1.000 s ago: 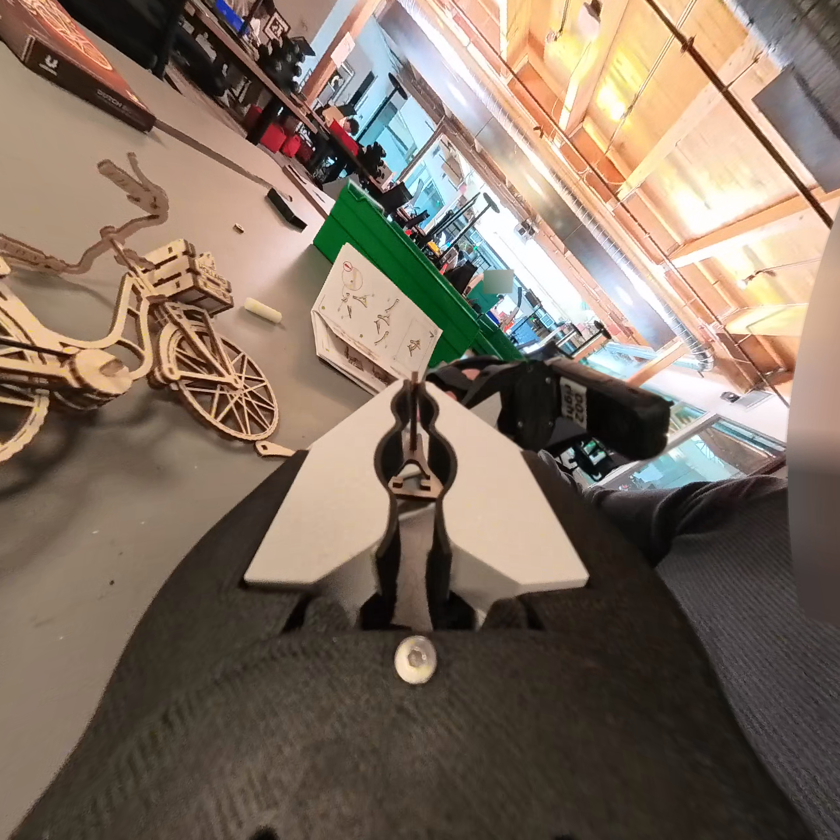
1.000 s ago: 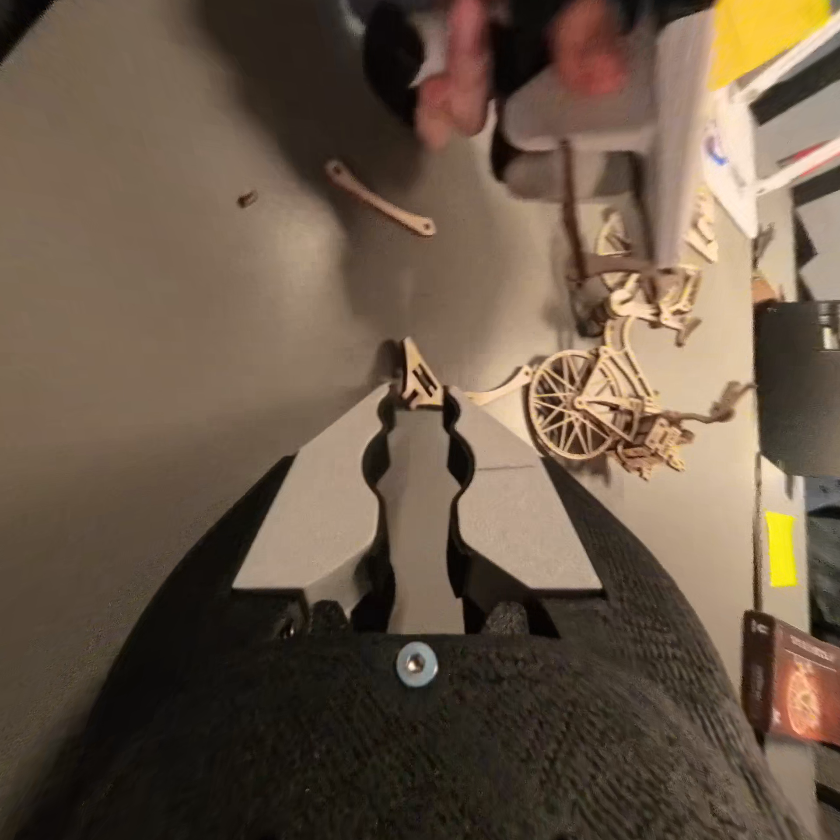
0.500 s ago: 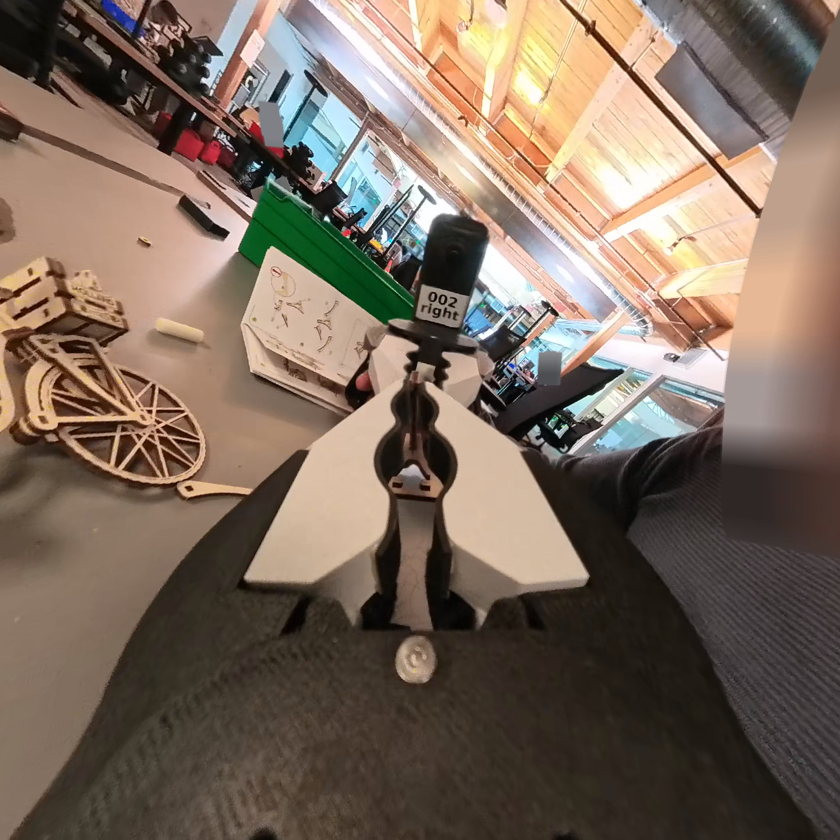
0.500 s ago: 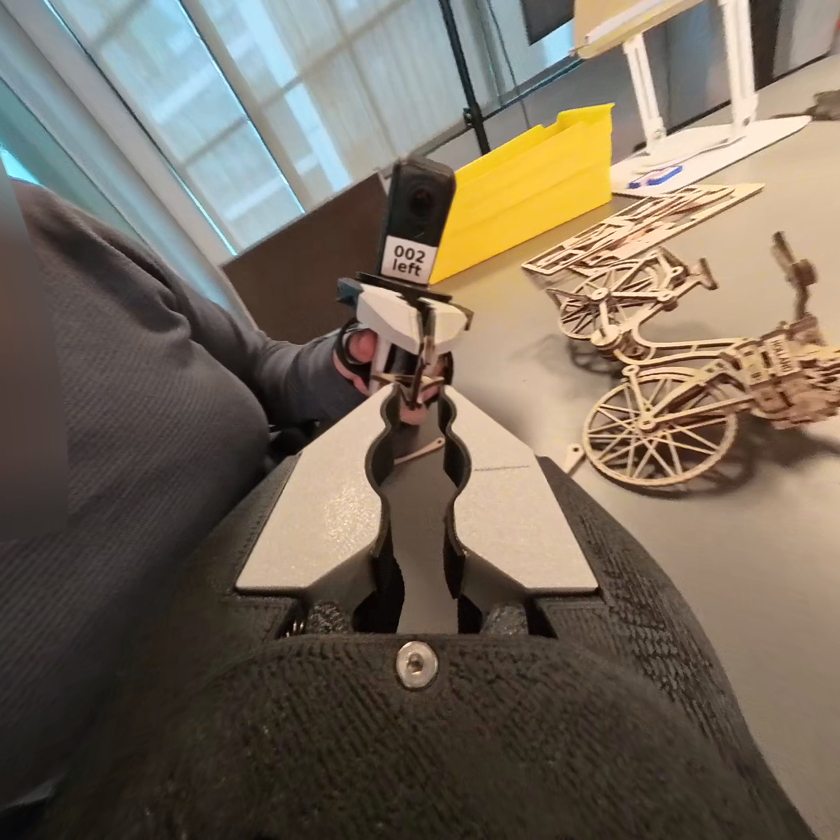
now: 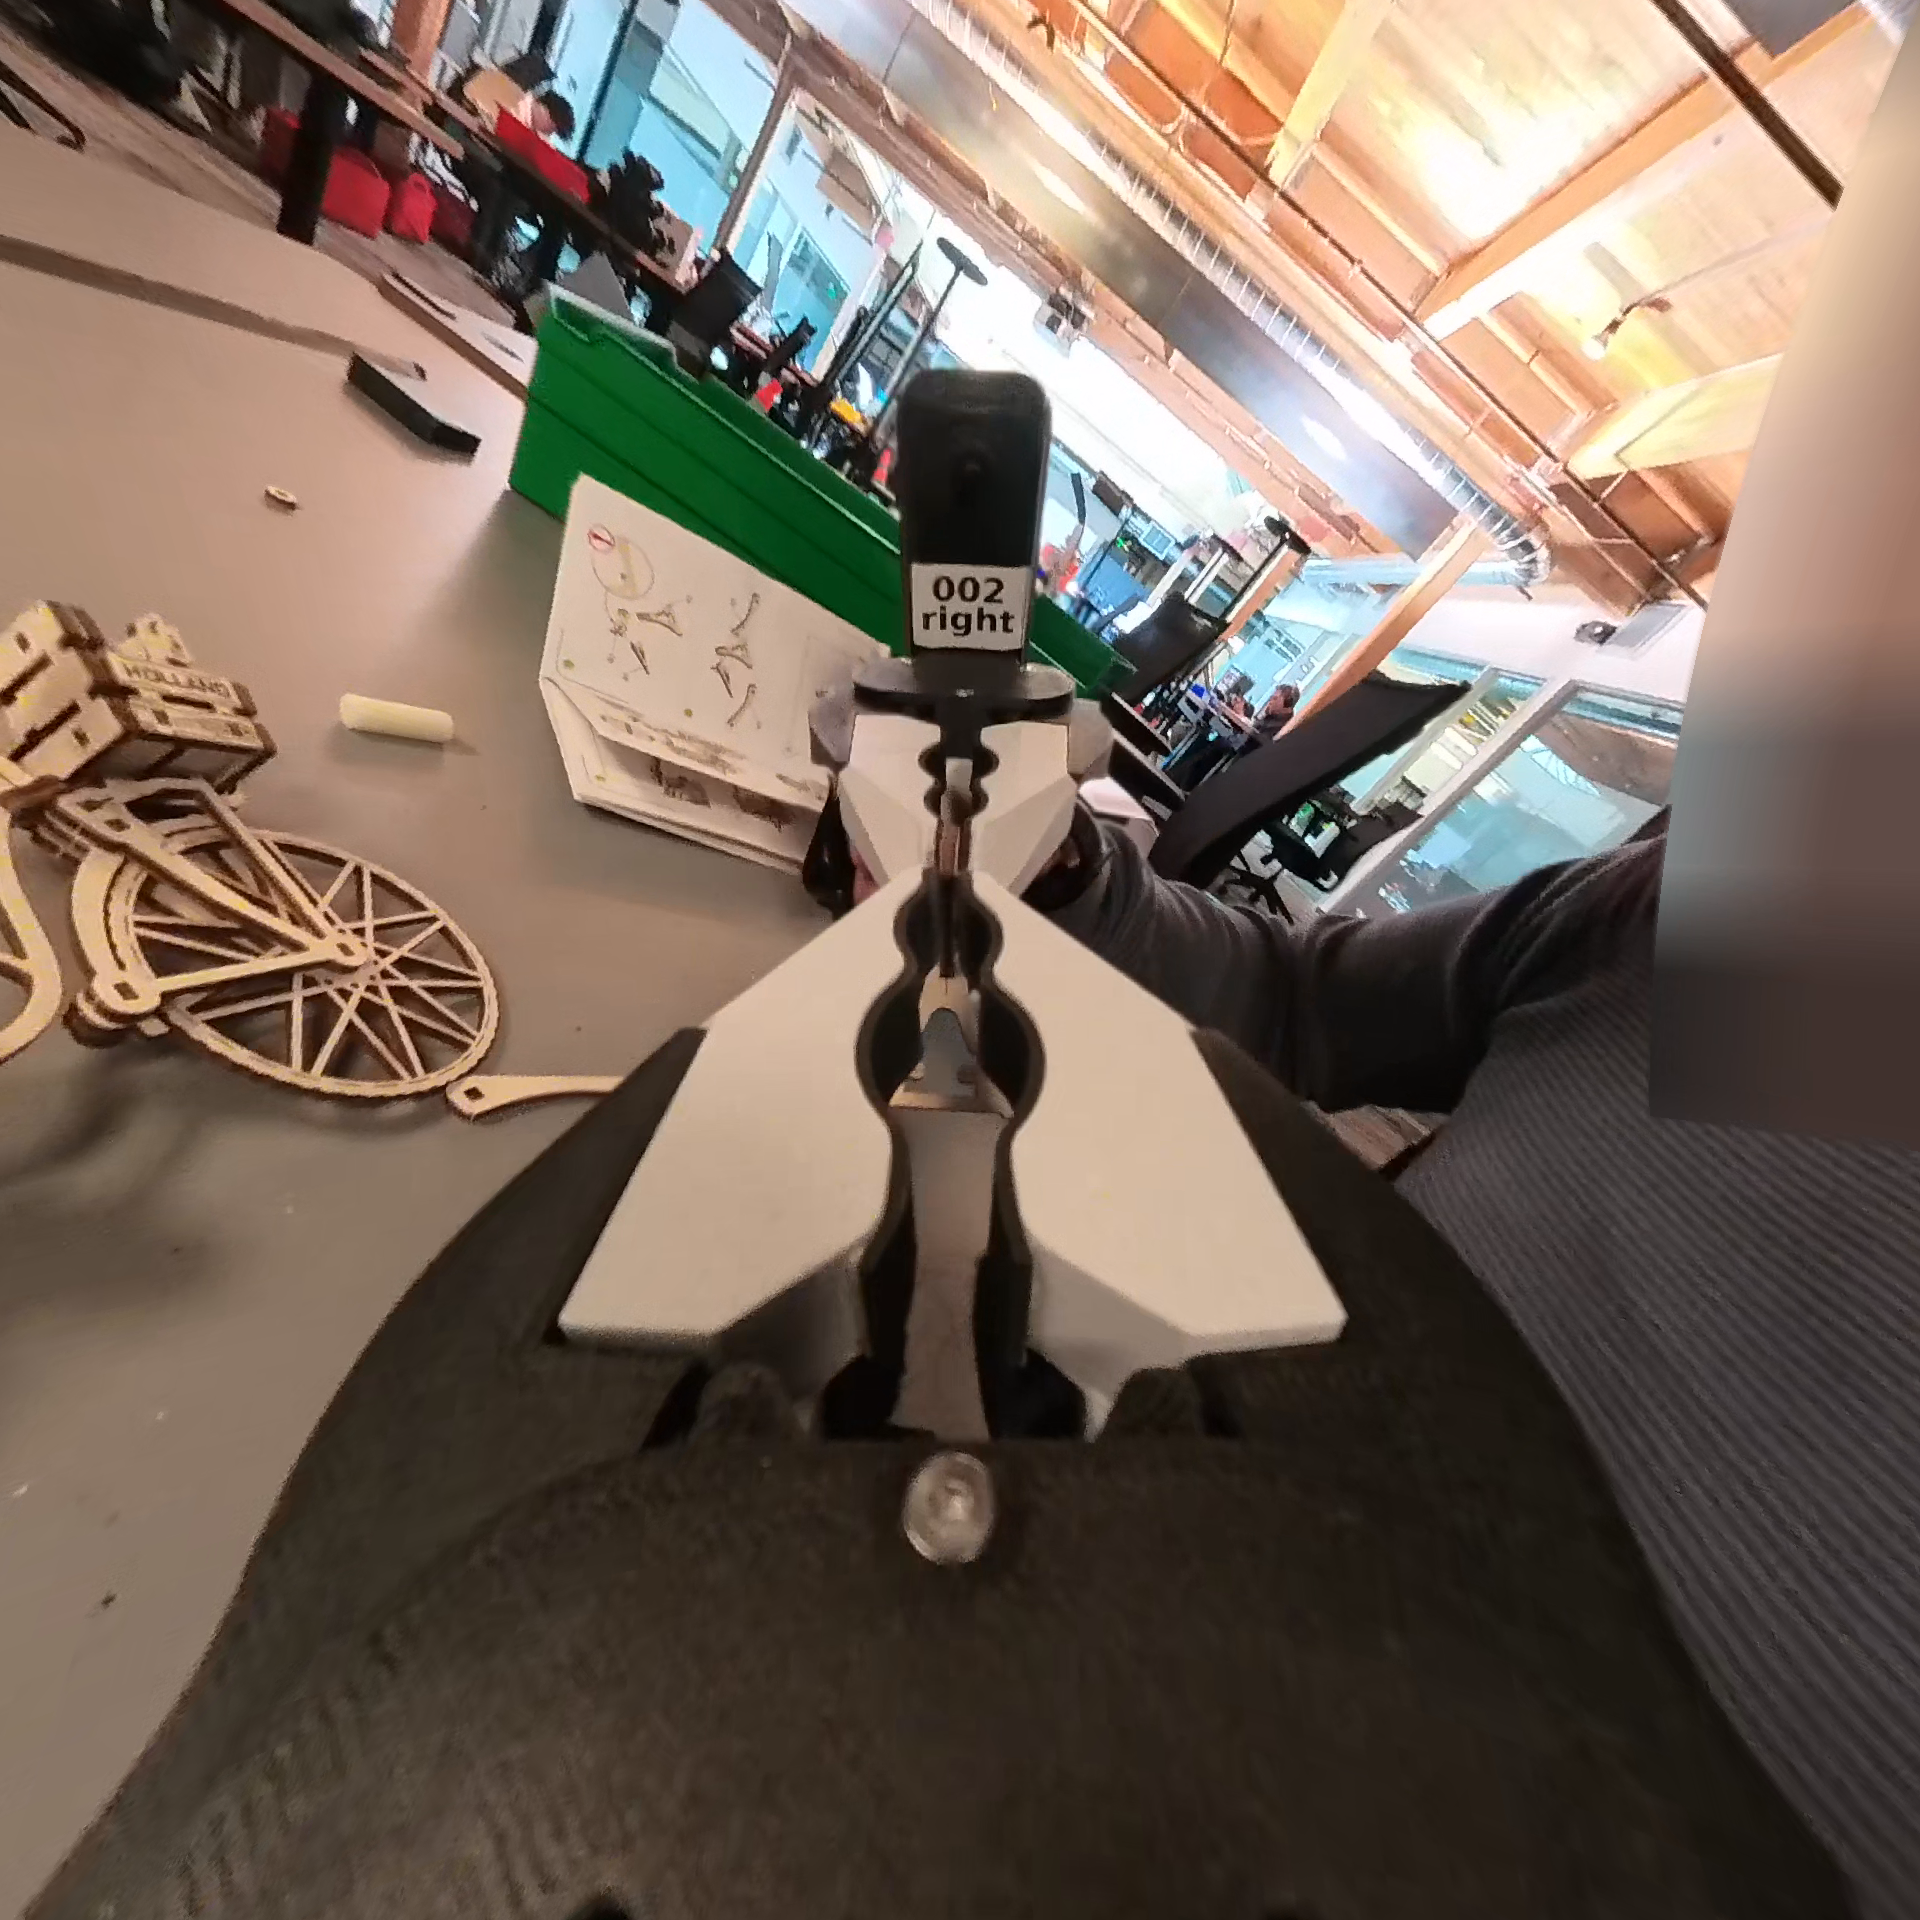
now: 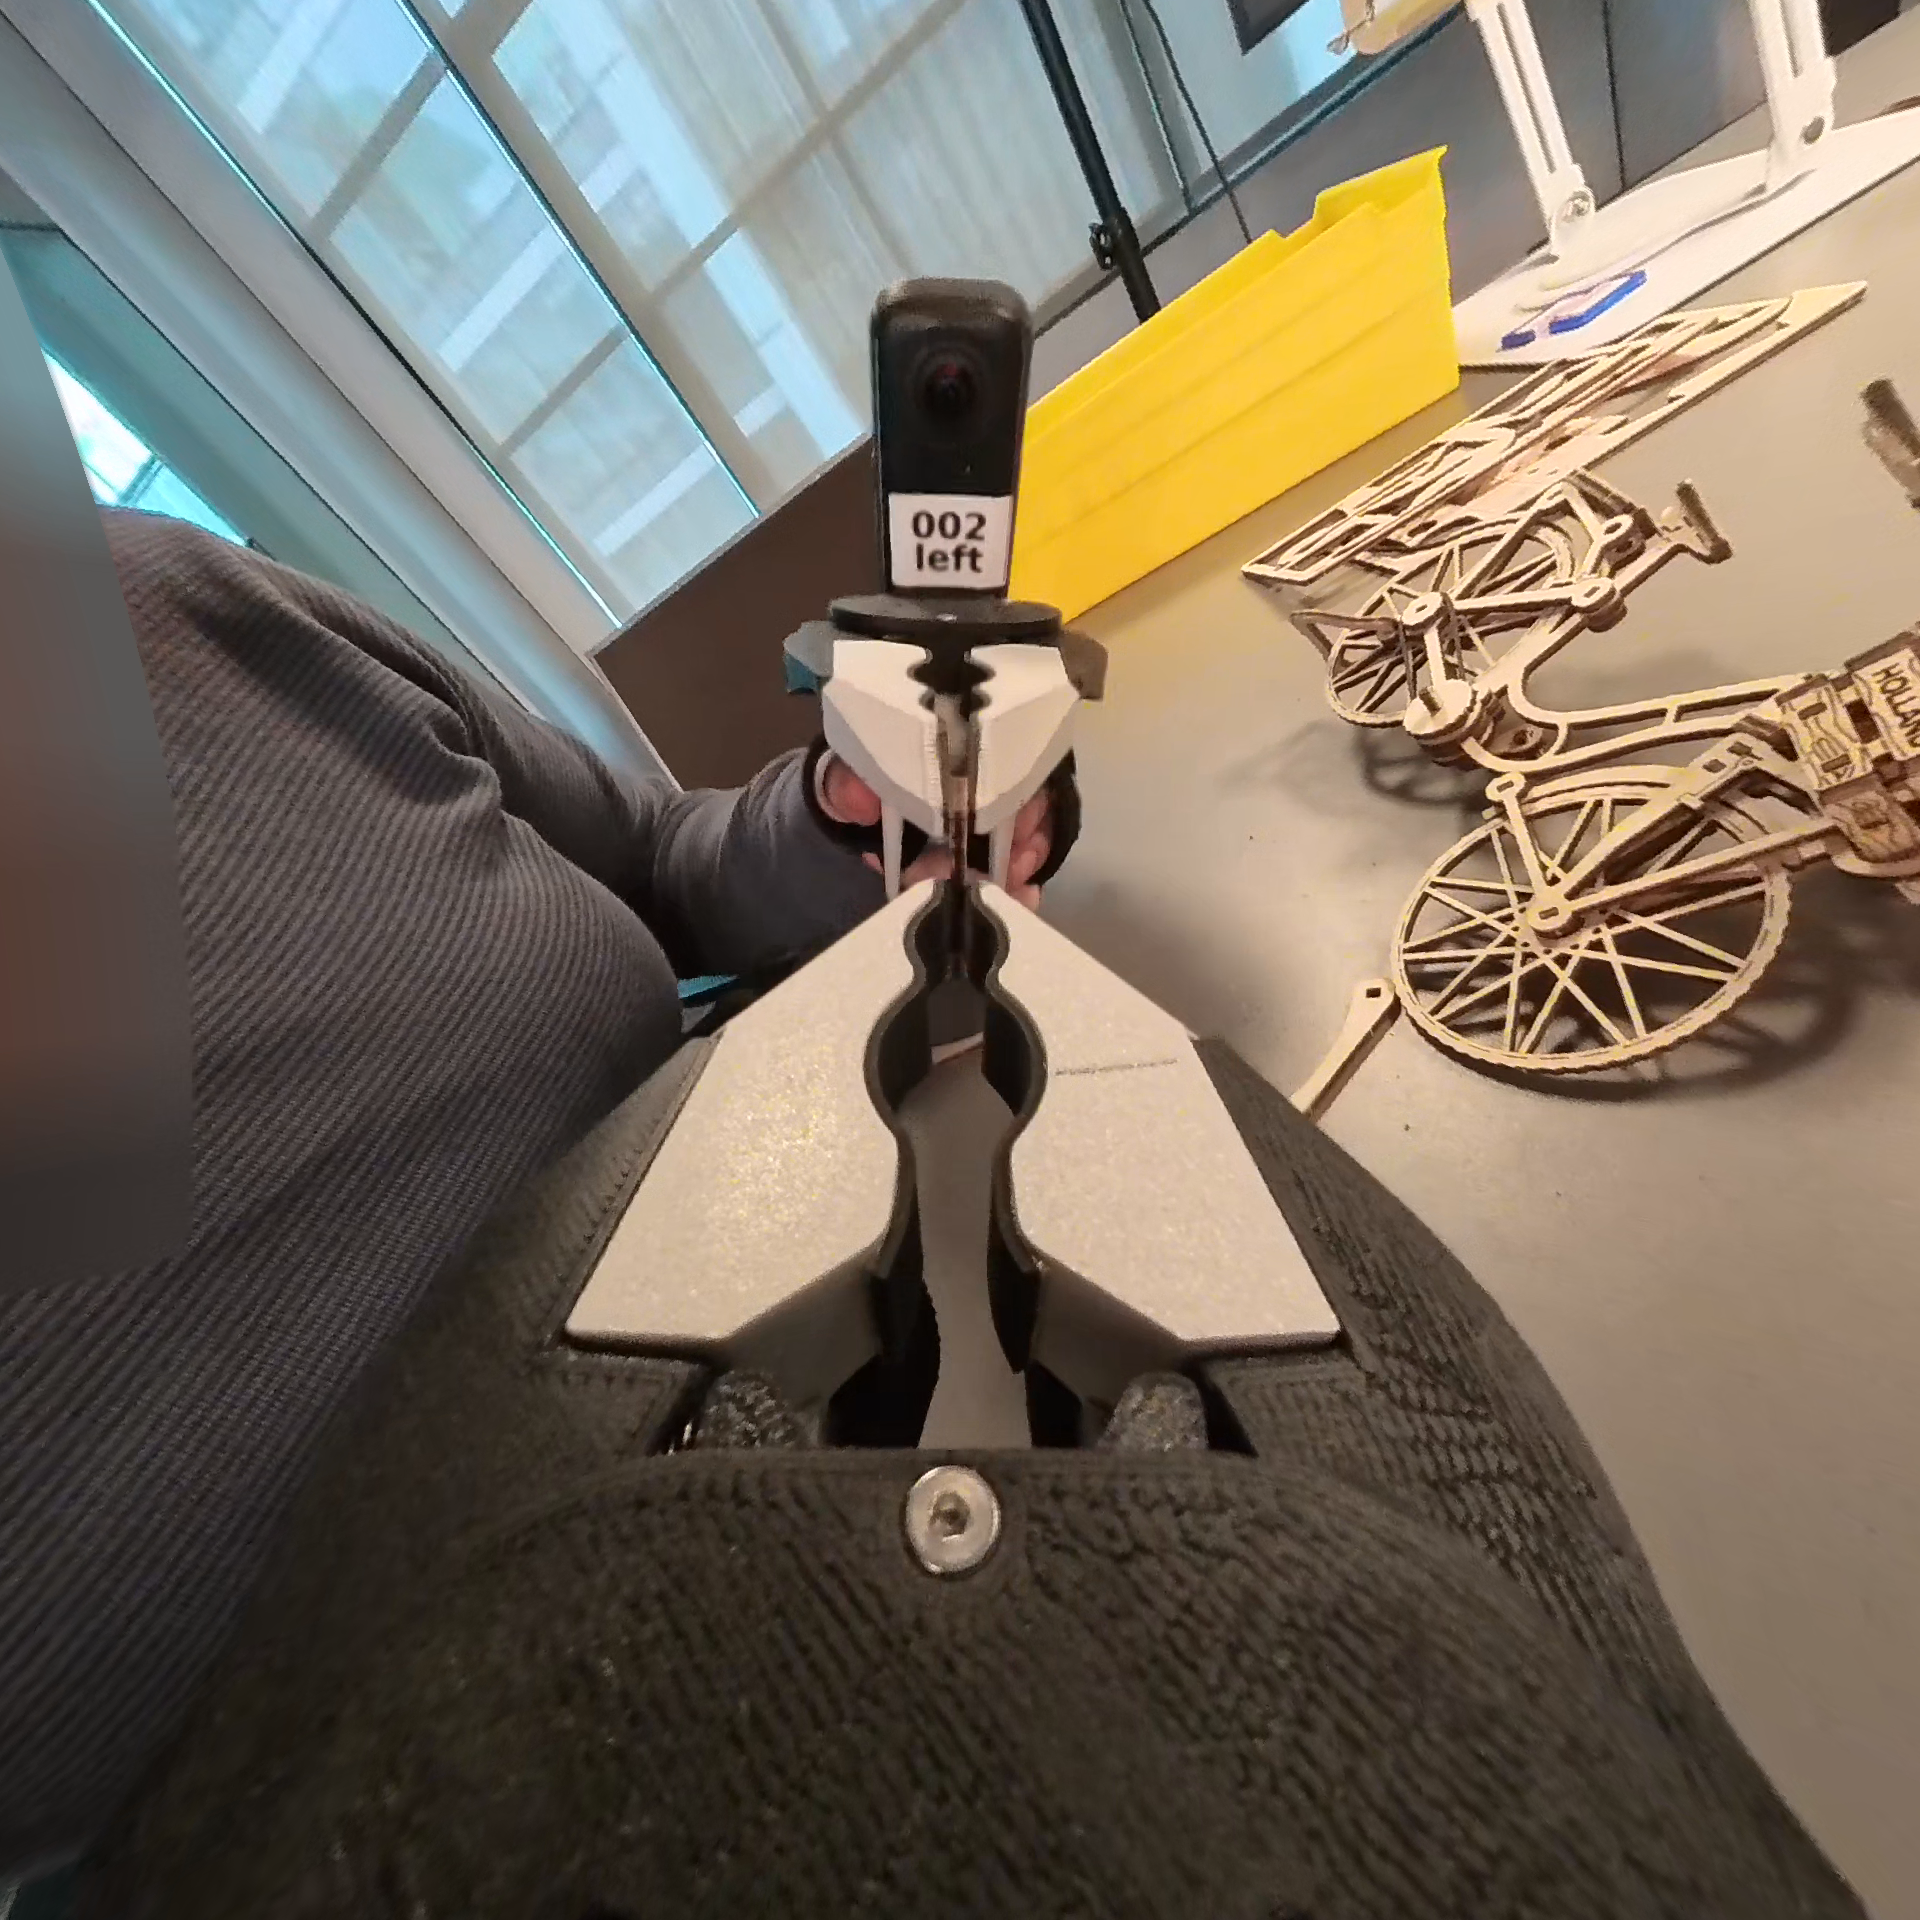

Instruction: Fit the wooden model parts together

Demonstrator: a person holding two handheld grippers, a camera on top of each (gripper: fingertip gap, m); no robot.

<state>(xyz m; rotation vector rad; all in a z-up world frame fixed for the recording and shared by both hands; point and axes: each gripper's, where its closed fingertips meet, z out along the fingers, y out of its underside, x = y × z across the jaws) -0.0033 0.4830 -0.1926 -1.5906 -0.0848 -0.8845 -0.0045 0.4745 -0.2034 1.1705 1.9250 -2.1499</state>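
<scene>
A: Left wrist view. The left gripper [image 5: 943, 914] has its jaws pressed together on a small wooden piece [image 5: 948, 1044], a thin flat triangular bit seen edge-on in the gap. The right gripper [image 5: 954, 805] faces it tip to tip, held up off the grey table [image 5: 364, 1299].

B: And the bicycle model [image 5: 260, 956]?

A: It lies on its side on the table to the left, well apart from both grippers. A loose wooden strip [image 5: 530, 1089] lies just beside its wheel; an instruction booklet [image 5: 686, 675] sits further back.

B: Right wrist view?

A: The right gripper [image 6: 951, 914] has its jaws pinched on a thin wooden piece [image 6: 954, 883] at the tips. The left gripper [image 6: 948, 831] is opposite, its own piece meeting that one. Whether tab and slot are lined up cannot be told; the joint is too small.

B: Risks?

A: Judgement only. Both pieces are thin, so a slight twist between the two hands could snap a tab or jam it crooked. Each is held only by a narrow edge, so pushing hard may make one slide in the jaws or pop out and drop to the table.
</scene>
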